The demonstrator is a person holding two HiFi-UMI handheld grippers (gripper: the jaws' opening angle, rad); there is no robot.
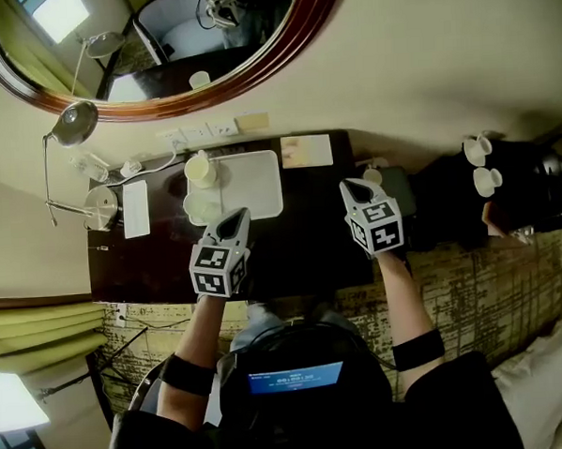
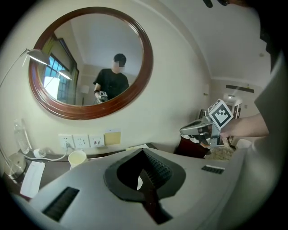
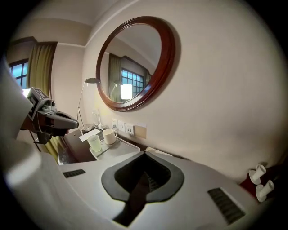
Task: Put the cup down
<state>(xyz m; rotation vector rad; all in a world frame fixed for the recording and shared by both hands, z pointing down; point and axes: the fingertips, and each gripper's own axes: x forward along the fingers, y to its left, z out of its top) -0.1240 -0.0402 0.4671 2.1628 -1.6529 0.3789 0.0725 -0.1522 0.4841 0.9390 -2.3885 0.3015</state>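
Head view: left gripper [image 1: 232, 227] and right gripper [image 1: 357, 190] both hover over the dark table [image 1: 305, 241], jaws pressed together with nothing between them. White cup [image 1: 200, 169] stands upright on the tray [image 1: 258, 184] at the table's back left, pale green cup [image 1: 201, 209] just beside it. Neither gripper touches the cups; the left is nearer. Oval mirror [image 1: 159, 47] hangs on the wall above.

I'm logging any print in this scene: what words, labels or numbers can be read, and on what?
Nothing can be read here.
Blue screen at the person's chest: white lines of text, too small to read.
Card on the desk by the wall: print blurred, unreadable.
Marker cubes: black-and-white square patterns only, no letters.
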